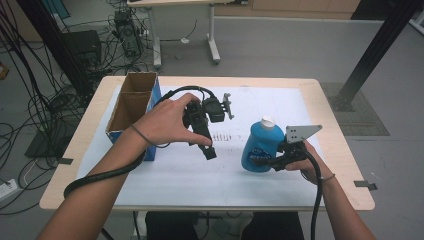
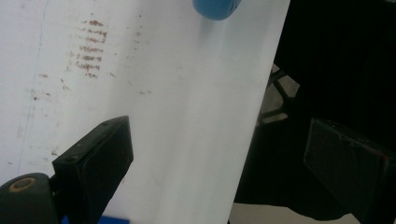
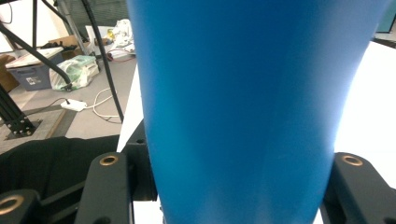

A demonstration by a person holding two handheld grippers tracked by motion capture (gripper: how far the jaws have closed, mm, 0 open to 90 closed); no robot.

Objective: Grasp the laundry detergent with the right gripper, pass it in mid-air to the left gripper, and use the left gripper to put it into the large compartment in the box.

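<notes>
White tabletop point(image 1: 200, 175) below — right gripper point(image 1: 278, 154) clamps the blue bottle point(image 1: 260, 145); left gripper point(image 2: 215, 158) wide, empty — bottle might slip.

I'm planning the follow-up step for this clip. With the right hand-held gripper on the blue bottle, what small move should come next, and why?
Probably lift the blue bottle slightly off the white mat. The right hand-held gripper is already shut on its lower body, jaws on both sides, while the bottle stands upright. The open cardboard box at the left looks a likely destination. The left hand-held gripper is open, holding nothing.
</notes>
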